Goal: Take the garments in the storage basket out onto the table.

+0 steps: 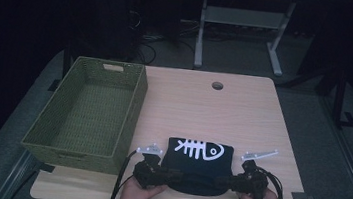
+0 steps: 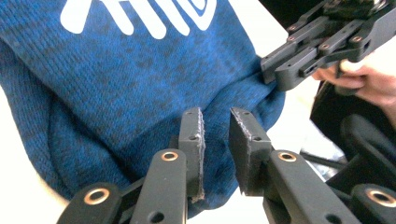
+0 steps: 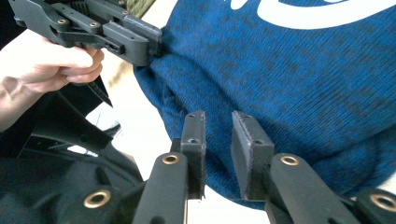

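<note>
Folded blue knit sweater (image 1: 199, 165) with a white fish-skeleton print (image 1: 199, 149), lying flat near the front edge of the wooden table (image 1: 243, 112), just right of the green woven basket (image 1: 93, 110). Left gripper (image 2: 215, 140) at the sweater's near left corner, jaws parted by a narrow gap over the knit edge, nothing pinched. Right gripper (image 3: 218, 140) at the near right corner, jaws likewise slightly apart above the fabric, perhaps grazing it; hard to judge from so close. Both hands low at the table's front edge.
</note>
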